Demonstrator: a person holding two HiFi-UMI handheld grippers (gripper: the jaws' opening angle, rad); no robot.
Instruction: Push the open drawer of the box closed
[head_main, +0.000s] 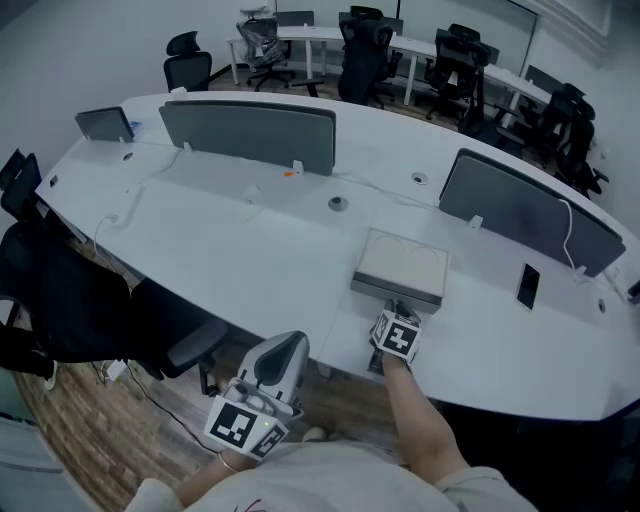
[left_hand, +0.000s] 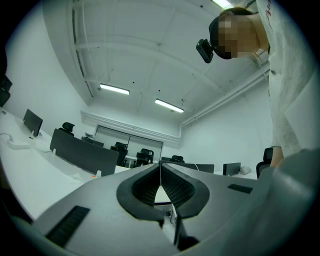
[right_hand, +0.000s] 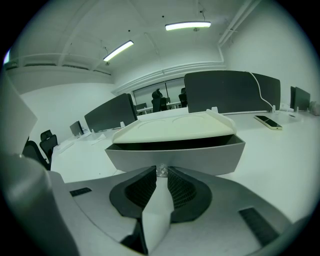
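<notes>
Drawer (right_hand: 175, 152), grey, slightly open; right gripper (right_hand: 161, 175) fingers (right_hand: 144, 189) pinch its knob (right_hand: 161, 170); left gripper (left_hand: 160, 171) fingers (left_hand: 145, 189) touch, empty.

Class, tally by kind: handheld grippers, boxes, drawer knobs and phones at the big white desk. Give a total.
Grippers: 2, the left gripper, fingers together, and the right gripper, fingers on the knob
Box: 1
Knob: 1
Phone: 1
Total: 5
</notes>
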